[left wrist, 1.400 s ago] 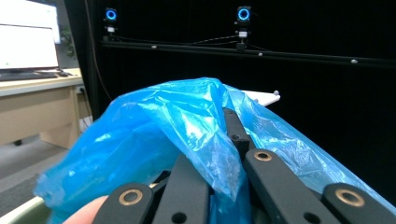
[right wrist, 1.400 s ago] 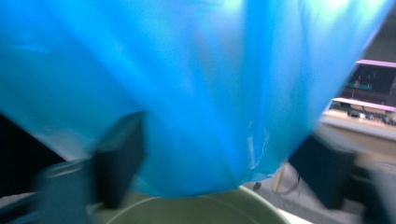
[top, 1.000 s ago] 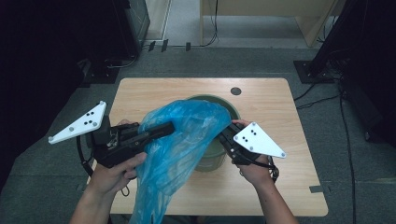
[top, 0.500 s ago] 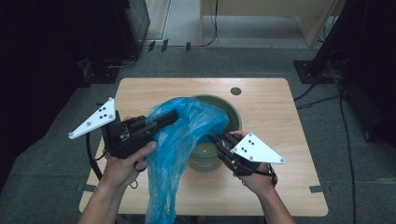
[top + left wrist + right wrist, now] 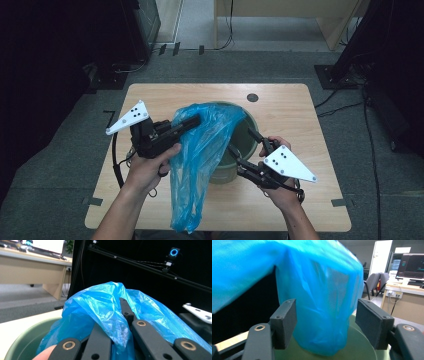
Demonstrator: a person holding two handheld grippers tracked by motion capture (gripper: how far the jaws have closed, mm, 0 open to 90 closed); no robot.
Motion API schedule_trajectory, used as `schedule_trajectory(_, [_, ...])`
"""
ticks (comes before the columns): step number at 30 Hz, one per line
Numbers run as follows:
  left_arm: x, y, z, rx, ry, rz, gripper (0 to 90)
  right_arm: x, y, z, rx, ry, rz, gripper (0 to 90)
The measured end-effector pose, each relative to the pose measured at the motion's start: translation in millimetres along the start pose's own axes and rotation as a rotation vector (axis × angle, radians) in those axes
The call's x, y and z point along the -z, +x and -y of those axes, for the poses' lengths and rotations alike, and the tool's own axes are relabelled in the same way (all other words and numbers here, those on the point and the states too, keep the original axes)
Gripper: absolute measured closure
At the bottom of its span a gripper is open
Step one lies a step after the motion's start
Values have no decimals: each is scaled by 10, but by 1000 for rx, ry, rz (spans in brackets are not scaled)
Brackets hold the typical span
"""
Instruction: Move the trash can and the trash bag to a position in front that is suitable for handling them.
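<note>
Blue bag [image 5: 200, 160] pinched in left gripper [image 5: 192, 121] | right gripper [image 5: 241, 142] agape (over bin [image 5: 225, 167])

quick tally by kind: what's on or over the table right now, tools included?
blue plastic bag: 1
green bucket: 1
hand-held gripper: 2 (left hand-held gripper, right hand-held gripper)
Total: 4
</note>
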State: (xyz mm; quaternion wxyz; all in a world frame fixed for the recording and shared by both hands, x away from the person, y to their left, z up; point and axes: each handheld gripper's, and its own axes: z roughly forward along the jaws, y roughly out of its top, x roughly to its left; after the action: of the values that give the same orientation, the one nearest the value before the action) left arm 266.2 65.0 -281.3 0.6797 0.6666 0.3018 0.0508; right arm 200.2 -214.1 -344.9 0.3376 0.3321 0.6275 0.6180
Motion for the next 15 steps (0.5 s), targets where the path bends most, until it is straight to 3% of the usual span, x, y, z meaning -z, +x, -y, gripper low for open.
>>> schedule_trajectory(5, [-62,36,70,3,13,-23,869,11,94,-28,42,-26,43,349])
schedule_trajectory(15, [-166,20,150,-12,38,-51,640,-13,172,-106,79,-50,61,396])
